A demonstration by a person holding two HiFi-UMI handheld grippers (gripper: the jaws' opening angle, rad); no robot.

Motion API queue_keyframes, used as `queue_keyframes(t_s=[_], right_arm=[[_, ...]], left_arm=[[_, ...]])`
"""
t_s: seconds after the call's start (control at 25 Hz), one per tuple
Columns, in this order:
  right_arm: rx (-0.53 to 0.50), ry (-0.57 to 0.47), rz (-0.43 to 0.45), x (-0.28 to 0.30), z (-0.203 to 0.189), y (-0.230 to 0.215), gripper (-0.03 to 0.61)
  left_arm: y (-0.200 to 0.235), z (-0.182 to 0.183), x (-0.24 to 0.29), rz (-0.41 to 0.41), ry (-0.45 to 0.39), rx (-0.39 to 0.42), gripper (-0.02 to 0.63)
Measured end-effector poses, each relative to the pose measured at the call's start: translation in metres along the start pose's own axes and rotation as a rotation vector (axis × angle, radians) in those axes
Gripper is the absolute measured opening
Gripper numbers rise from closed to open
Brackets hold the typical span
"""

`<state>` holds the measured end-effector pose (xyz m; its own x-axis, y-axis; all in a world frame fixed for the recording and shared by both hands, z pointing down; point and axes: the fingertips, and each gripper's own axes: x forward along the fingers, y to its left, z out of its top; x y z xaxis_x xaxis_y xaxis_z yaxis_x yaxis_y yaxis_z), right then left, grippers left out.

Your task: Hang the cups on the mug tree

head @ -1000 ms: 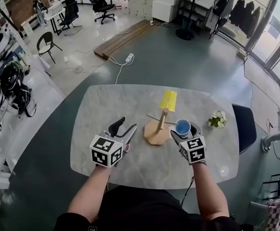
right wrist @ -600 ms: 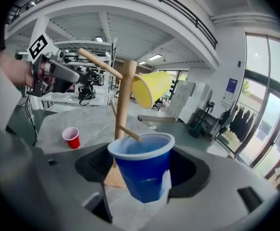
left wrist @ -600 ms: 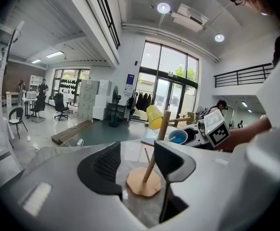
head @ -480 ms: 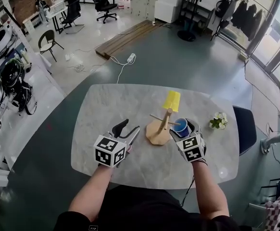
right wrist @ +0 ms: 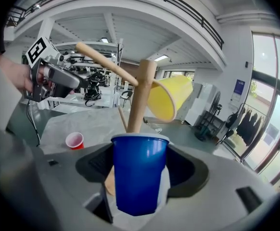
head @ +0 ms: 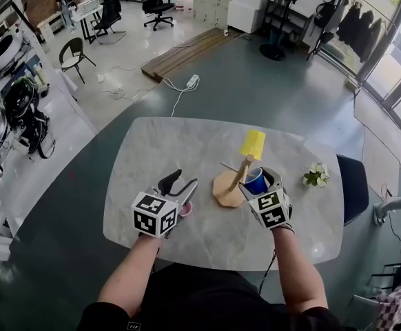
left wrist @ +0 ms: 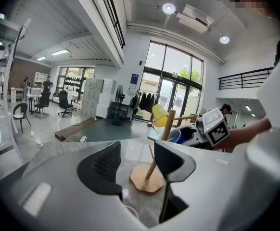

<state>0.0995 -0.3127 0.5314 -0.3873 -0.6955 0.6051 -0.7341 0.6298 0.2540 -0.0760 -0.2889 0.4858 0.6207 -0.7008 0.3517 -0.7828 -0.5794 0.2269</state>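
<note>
A wooden mug tree stands mid-table with a yellow cup hung on an upper peg. My right gripper is shut on a blue cup, held upright and close against the tree's pole, below a bare peg. The yellow cup hangs just above and right of it. My left gripper stands open with nothing between its fingers, left of the tree's base. A small red cup stands upright on the table just under the left gripper; the red cup also shows from the right gripper.
A small pot of white flowers stands near the right edge of the grey marble table. A dark chair is at the table's right side. Beyond the far edge is open floor.
My right gripper has carried the blue cup up and left, from beside the tree's base to against its pole. The left gripper has barely moved.
</note>
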Motion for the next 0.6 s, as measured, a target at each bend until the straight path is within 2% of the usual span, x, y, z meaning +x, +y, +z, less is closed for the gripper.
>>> queue_keyframes(t_s=[0.44,0.6], right_arm=[[-0.114,0.112,0.049,0.01,-0.017,0.005,0.341],[-0.153,0.138,0.092,0.011,-0.025,0.012,0.342]], left_arm=[[0.004,-0.008,-0.002,-0.007,0.014,-0.027,0.224],[0.0,-0.011,0.0,-0.01,0.024,-0.032,0.224]])
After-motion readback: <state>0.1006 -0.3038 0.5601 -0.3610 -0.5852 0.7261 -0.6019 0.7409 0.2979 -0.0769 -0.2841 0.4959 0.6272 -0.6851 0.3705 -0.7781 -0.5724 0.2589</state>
